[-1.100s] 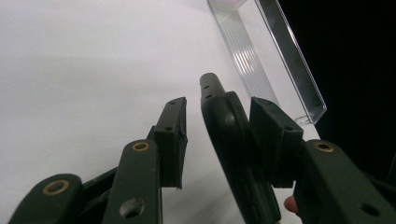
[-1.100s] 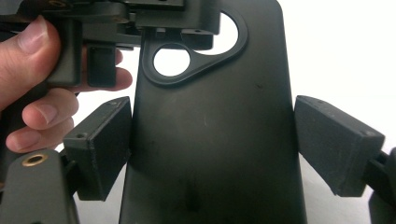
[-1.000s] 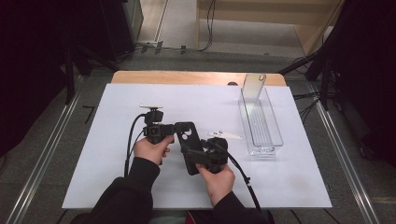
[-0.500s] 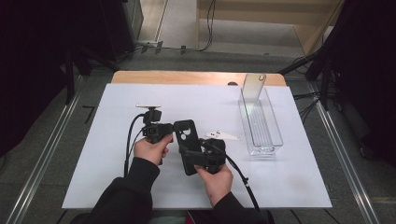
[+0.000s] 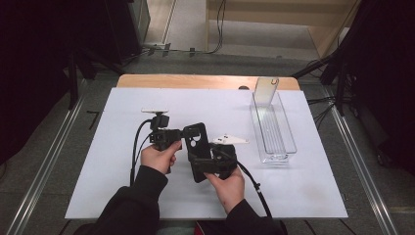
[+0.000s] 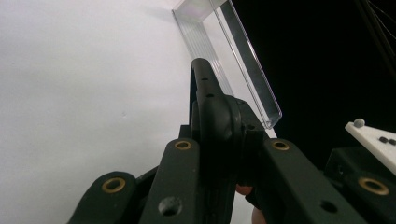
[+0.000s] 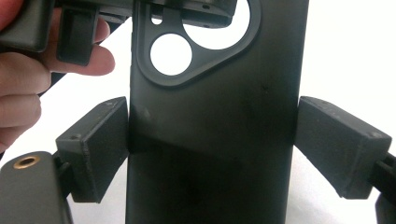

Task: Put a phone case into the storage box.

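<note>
A black phone case (image 5: 196,147) with a camera cut-out is held above the white table between both grippers. My left gripper (image 5: 182,135) is shut on the case's upper left edge. In the left gripper view the case (image 6: 212,105) stands edge-on between the jaws of my left gripper (image 6: 219,154). My right gripper (image 5: 204,164) clamps the lower part of the case. In the right gripper view its pads (image 7: 100,144) press both long sides of the case (image 7: 215,140), and the left gripper (image 7: 187,9) holds the top by the cut-out.
A clear narrow plastic box (image 5: 271,128) stands at the right on the white table sheet (image 5: 98,161), with an upright clear flap at its far end. The box (image 6: 233,56) also lies beyond the case in the left gripper view. A wooden table edge (image 5: 195,81) runs behind.
</note>
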